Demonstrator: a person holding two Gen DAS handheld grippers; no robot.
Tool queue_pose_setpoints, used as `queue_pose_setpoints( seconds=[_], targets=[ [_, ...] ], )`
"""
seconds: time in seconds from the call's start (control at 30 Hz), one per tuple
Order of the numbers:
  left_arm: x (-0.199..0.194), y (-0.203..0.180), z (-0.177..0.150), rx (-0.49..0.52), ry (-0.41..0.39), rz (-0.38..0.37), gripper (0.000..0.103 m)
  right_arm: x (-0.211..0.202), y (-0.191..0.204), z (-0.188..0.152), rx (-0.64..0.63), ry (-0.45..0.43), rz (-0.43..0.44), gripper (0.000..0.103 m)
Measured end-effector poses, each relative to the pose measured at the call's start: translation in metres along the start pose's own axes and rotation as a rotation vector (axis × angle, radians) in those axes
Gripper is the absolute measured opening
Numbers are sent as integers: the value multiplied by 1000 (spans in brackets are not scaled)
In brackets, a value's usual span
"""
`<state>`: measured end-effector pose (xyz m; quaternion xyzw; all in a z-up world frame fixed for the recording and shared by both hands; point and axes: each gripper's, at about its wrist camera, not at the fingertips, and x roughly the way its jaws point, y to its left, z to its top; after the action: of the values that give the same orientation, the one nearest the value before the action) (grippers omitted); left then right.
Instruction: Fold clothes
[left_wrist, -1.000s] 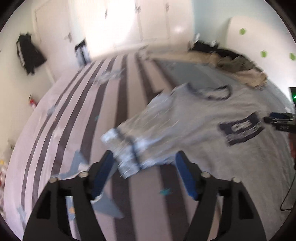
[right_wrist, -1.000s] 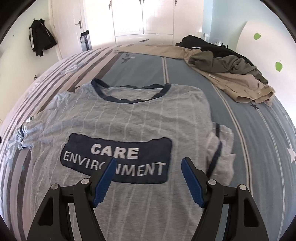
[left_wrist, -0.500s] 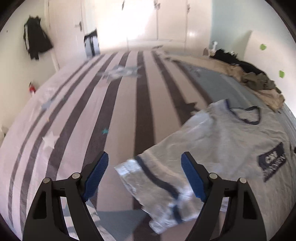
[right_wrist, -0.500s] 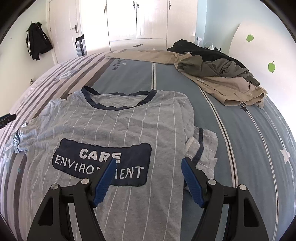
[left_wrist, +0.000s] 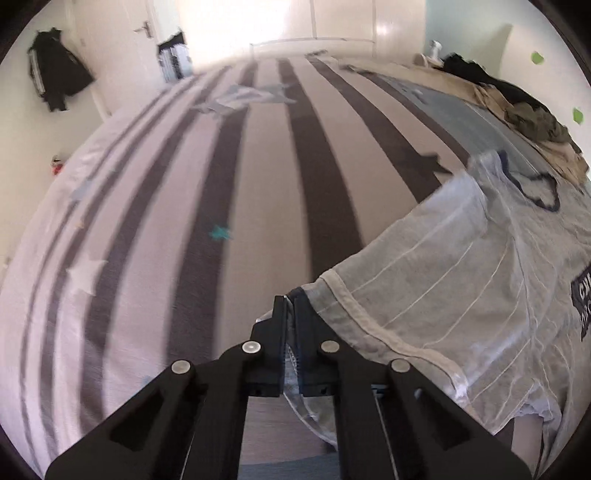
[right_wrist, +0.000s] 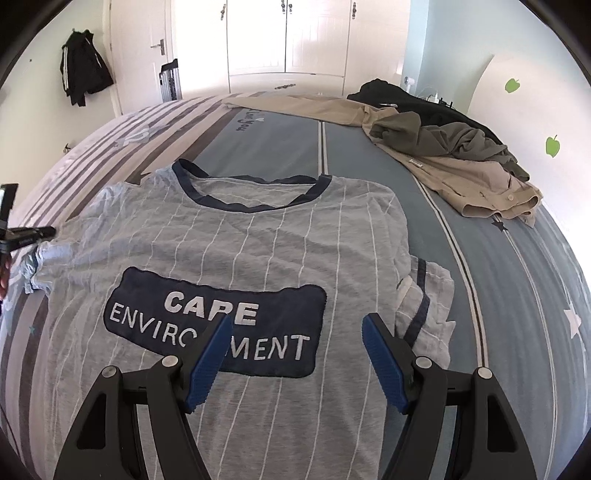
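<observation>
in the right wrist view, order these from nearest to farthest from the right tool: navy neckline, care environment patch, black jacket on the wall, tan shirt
1. care environment patch, right at the right tool, partly behind its left finger.
2. navy neckline, farther up the t-shirt, centre.
3. tan shirt, in the clothes pile on the bed's far right.
4. black jacket, hanging on the far wall, upper left.

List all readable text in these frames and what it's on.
"CARE ENVIRONMENT" on the navy patch of the grey T-shirt; the right gripper's finger covers part of it.
Cursive words on the blue bedsheet: too small to read.
The patch at the left view's edge: cut off, blurred.
</observation>
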<state>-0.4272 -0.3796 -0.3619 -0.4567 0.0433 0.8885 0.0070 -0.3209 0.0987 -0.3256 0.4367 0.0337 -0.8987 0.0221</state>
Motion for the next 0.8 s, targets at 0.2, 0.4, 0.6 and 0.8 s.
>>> queue_pose_setpoints(
  seconds=[0.2,0.4,0.6,0.8],
  targets=[
    [-5,18,2,-42,-11,30,4,4,-9,0,25,5,-9,70],
    [-46,7,6,-66,-97,54,19,3,-17,0,41,-2,-4,70],
    [-123,-72,-16,6,-230,-76,65,-8,-39,1,56,-30,-13,70],
    [-171,-152,-32,50,-268,-255,67,-5,-95,1,65,-20,-42,70]
  ],
)
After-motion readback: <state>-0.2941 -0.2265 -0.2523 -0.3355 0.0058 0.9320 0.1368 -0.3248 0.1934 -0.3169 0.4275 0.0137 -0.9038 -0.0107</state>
